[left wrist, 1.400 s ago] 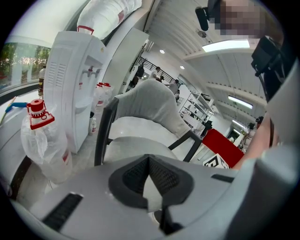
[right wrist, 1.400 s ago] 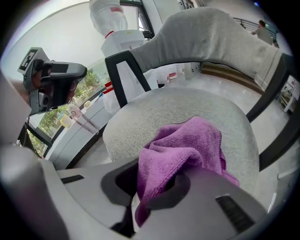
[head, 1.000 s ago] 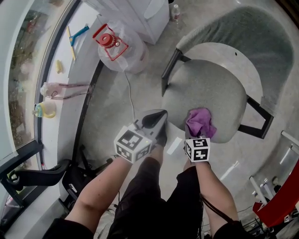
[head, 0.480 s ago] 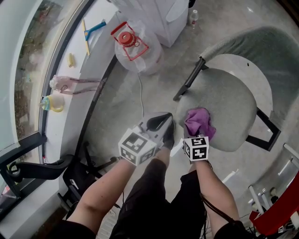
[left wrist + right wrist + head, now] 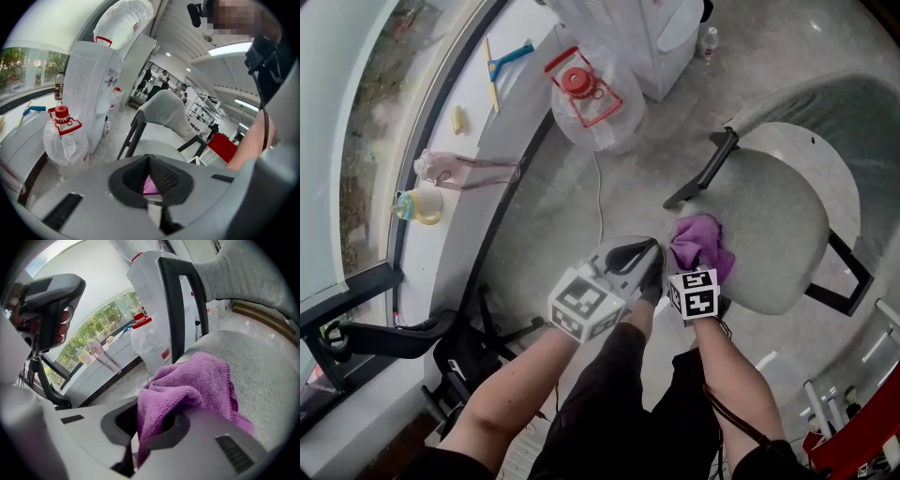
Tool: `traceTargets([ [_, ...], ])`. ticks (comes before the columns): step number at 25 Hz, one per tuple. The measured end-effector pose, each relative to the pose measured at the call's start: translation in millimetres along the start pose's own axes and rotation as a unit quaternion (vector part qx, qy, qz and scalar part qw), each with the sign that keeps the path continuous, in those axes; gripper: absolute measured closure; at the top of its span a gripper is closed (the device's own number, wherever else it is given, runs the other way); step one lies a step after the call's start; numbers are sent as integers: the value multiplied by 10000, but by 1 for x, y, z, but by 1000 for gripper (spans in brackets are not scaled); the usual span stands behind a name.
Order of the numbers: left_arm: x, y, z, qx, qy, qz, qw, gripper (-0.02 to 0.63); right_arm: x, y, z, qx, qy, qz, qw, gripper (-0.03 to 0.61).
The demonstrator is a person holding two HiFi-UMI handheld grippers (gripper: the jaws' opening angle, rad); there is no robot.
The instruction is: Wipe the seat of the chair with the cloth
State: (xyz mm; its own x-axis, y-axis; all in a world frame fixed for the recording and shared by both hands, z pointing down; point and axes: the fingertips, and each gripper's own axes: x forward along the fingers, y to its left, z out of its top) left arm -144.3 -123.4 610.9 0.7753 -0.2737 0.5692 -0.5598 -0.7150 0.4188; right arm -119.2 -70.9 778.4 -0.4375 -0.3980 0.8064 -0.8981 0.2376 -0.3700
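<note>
The grey padded chair seat fills the right of the head view. A purple cloth lies bunched on its near left edge. My right gripper is shut on the cloth, which spills forward over the seat. My left gripper hangs just left of the cloth, off the seat's edge, shut with nothing in it. In the left gripper view the shut left gripper leaves only a sliver of purple visible behind it, and the chair stands beyond.
The chair's black arm frame runs along the seat's left side. A large clear water jug with a red cap stands on the floor beyond, next to a white cabinet. A window ledge with small items runs along the left.
The cloth and my right gripper have slid left along the seat's front part toward its left edge. The left gripper kept pace beside them, still shut.
</note>
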Motion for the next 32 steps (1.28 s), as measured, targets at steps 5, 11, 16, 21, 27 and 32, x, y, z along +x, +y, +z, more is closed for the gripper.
traceTargets([
  [5,-1,3,5,-43,-31,-29,10000,611,0,15,12,-101,-69,319,9994,552],
  [11,1,-12,17,138,14,-295,9995,611,-46,17,39,34,-716,363,9968,552],
  [16,6,-38,36,442,44,-632,9970,611,-104,-8,45,337,-1124,-12,9931,552],
  [21,16,-70,58,581,42,-983,9934,611,-169,-49,45,695,-1541,-670,9833,553],
  [27,52,-104,61,822,180,-1269,9883,611,-234,-135,14,1334,-1964,-1586,9584,552],
  [32,76,-120,57,768,297,-1215,9892,611,-259,-210,-34,1680,-1756,-2318,9419,552],
])
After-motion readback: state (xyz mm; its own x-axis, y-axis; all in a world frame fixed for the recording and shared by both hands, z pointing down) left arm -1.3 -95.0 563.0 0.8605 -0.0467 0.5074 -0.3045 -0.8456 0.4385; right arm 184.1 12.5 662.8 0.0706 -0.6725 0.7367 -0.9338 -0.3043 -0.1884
